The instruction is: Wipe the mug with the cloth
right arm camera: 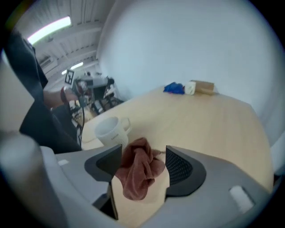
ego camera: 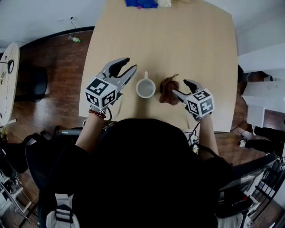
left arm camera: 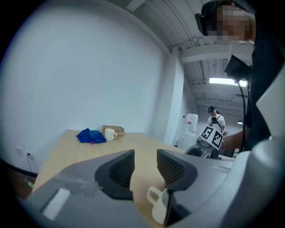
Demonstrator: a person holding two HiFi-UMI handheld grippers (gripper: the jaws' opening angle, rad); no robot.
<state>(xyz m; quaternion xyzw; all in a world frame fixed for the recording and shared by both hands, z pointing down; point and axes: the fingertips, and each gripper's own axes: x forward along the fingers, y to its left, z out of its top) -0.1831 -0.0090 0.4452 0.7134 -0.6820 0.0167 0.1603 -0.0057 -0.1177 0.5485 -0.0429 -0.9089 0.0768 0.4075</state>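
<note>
Mug [ego camera: 145, 88] sits by the table's [ego camera: 178, 40] near edge, left claw [ego camera: 128, 64] spread empty, right claw [ego camera: 180, 87] spread beside cloth [ego camera: 168, 90].

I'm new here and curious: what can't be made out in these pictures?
- Head view: the blue things at the far end of the table are cut off by the top edge.
- Left gripper view: the mug is mostly hidden behind the tongs of the left gripper.
- Left gripper view: the brown box is too small to identify.
- Head view: the person's head hides the table's near edge.
</note>
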